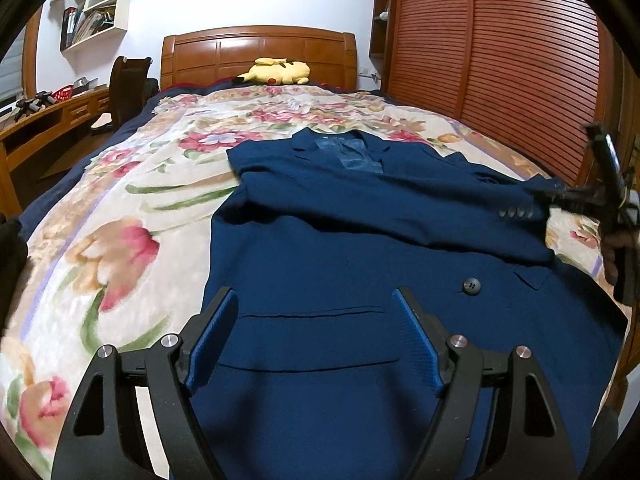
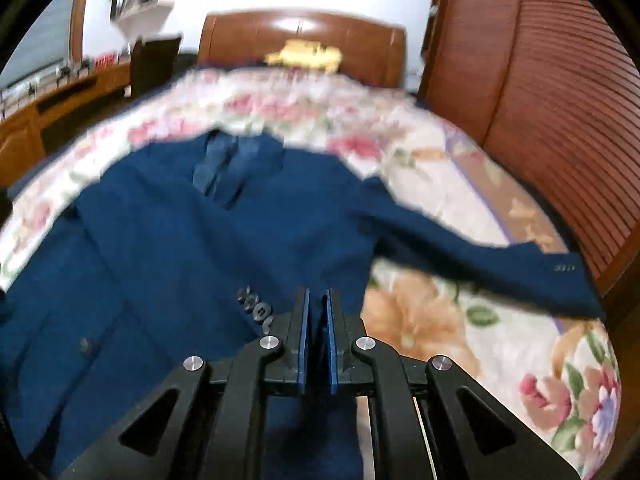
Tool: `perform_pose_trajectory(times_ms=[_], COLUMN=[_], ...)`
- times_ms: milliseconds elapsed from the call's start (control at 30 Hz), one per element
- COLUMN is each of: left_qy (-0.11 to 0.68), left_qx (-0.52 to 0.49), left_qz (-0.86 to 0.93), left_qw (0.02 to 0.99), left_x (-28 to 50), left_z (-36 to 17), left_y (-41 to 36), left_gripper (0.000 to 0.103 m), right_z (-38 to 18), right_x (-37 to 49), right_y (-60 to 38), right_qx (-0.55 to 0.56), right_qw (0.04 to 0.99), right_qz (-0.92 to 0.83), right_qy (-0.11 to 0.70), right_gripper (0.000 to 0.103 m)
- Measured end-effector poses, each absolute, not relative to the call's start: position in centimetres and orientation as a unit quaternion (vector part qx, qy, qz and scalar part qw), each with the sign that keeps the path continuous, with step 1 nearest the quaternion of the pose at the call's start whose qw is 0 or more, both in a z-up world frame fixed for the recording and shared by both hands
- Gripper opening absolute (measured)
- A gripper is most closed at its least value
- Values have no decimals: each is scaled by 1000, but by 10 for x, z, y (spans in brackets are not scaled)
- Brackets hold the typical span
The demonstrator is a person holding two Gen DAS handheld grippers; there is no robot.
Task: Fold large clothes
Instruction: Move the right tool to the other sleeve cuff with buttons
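On bed [image 1: 120,208] | left tongs [image 1: 316,300] spread above jacket [image 1: 340,248] | right tongs [image 2: 318,296] pinching sleeve cuff [image 2: 256,308]

Home bedroom, bed [image 1: 120,208], wooden headboard [image 1: 256,56]

Matt blue cloth jacket [image 1: 360,264], glossy wooden headboard [image 1: 256,56]

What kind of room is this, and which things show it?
Most likely a bedroom in a home: a bed with a wooden headboard, a plush toy at its head, and a desk beside it.
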State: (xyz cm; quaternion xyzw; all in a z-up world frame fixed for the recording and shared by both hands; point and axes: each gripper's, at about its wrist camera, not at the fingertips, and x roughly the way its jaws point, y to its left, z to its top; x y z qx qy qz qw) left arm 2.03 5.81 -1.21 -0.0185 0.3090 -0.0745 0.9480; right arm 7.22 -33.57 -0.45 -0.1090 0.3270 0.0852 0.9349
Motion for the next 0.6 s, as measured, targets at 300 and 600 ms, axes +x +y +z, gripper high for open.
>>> perform_pose_trajectory(times_ms=[300,600], left_qy=[314,311], left_qx=[-12,-9], left_qz=[-69,-69], left_qw=[947,948], left_x=[24,23], left_z=[-13,-12], left_y=[57,56], left_gripper=[79,79], right_z=[-25,-24], right_x=[81,62], right_y=[-325,-321], right_qx=[-115,-133], right_qw=[931,926], right_qz=[98,140], right_qy=[333,325], right_gripper=[60,60])
